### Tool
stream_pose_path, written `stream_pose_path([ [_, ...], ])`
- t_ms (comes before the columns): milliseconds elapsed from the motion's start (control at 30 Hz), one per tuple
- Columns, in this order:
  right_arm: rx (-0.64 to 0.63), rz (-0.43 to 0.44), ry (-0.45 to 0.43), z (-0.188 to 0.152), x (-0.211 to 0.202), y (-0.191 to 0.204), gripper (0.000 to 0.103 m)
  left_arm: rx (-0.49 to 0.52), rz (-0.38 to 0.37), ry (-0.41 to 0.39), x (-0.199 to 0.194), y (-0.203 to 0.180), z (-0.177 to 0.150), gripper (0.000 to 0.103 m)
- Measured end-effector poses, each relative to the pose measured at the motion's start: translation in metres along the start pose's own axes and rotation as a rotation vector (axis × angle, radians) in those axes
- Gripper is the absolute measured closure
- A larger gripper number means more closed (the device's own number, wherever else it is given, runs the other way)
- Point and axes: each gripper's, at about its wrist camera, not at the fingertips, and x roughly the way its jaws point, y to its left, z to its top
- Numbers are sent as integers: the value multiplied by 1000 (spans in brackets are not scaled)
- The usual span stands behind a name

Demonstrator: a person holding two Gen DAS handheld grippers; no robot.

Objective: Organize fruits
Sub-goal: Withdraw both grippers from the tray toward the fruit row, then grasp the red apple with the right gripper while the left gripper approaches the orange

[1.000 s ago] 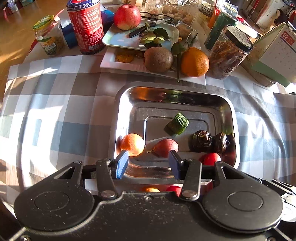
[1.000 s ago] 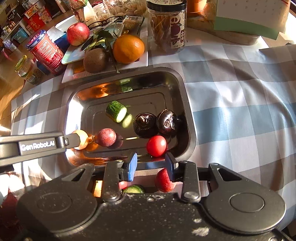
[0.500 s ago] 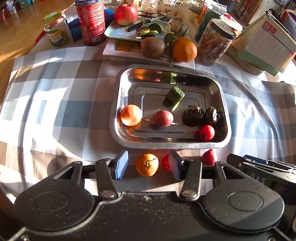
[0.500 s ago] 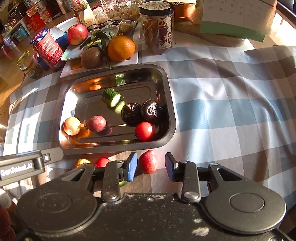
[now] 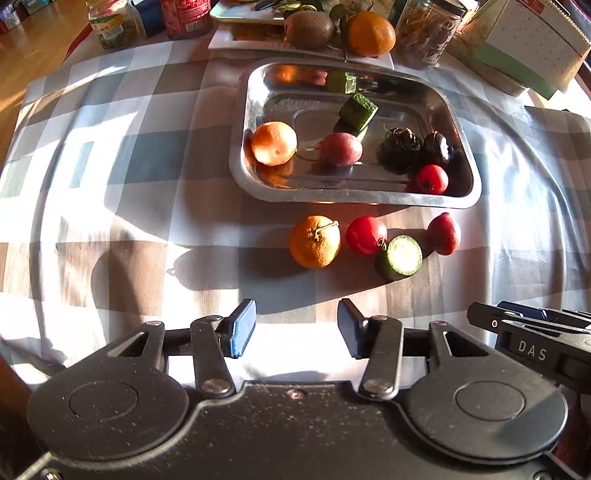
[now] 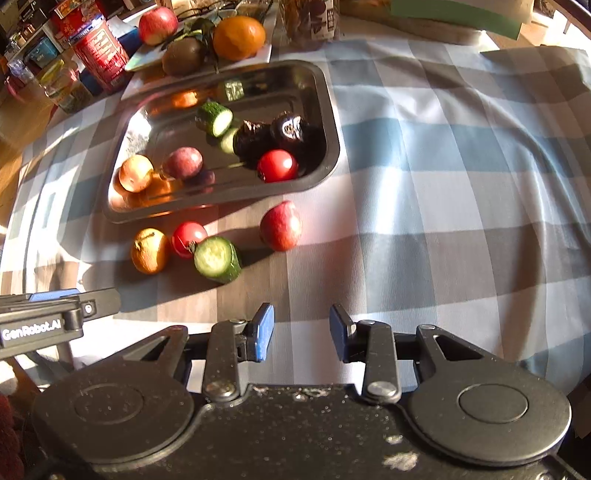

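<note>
A steel tray [image 5: 243, 122] [image 6: 328, 110] on the checked cloth holds an orange fruit [image 5: 274, 143], a purple-red fruit [image 5: 340, 149], a cucumber piece [image 5: 358, 110], two dark fruits [image 5: 399, 146] and a red tomato [image 5: 432, 179]. In front of the tray lie a mandarin [image 5: 314, 241] [image 6: 149, 251], a tomato [image 5: 366, 235] [image 6: 188, 238], a cucumber piece [image 5: 399, 257] [image 6: 217, 259] and a red fruit [image 5: 444, 233] [image 6: 280, 226]. My left gripper [image 5: 295, 332] is open and empty, short of the mandarin. My right gripper [image 6: 301, 332] is open and empty, short of the red fruit.
Behind the tray a white plate [image 5: 236, 37] carries a kiwi [image 5: 309, 24] and an orange [image 5: 371, 34]. Jars [image 5: 428, 33], a red can [image 6: 101, 55], an apple [image 6: 158, 25] and a calendar [image 5: 528, 40] stand at the back. The right gripper's body [image 5: 532, 343] shows at the left view's edge.
Both grippers have pulled back from the tray toward the table's near edge. The four loose pieces in front of the tray now show fully ahead of the fingers.
</note>
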Motion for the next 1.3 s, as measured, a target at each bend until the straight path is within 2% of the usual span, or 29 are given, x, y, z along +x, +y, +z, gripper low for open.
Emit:
stream_pose_path([
  [200, 32, -8, -14, 10, 8, 4, 67, -38, 0, 17, 11, 8, 0, 47],
  [367, 81, -2, -74, 31, 17, 6, 67, -67, 1, -26, 13, 7, 12, 47],
  [533, 109, 23, -89, 42, 25, 6, 67, -77, 9, -54, 13, 3, 22, 47],
  [633, 98, 25, -89, 43, 29, 10, 67, -90, -11, -48, 14, 3, 24, 47],
  [867, 79, -14, -87, 47, 41, 15, 65, -107, -14, -36, 18, 5, 25, 47],
  [1033, 91, 2, -95, 48, 46, 15, 63, -116, -16, -40, 17, 7, 25, 47],
  [1300, 66, -23, -109, 48, 55, 21, 62, -116, -15, -45, 16, 7, 24, 47],
])
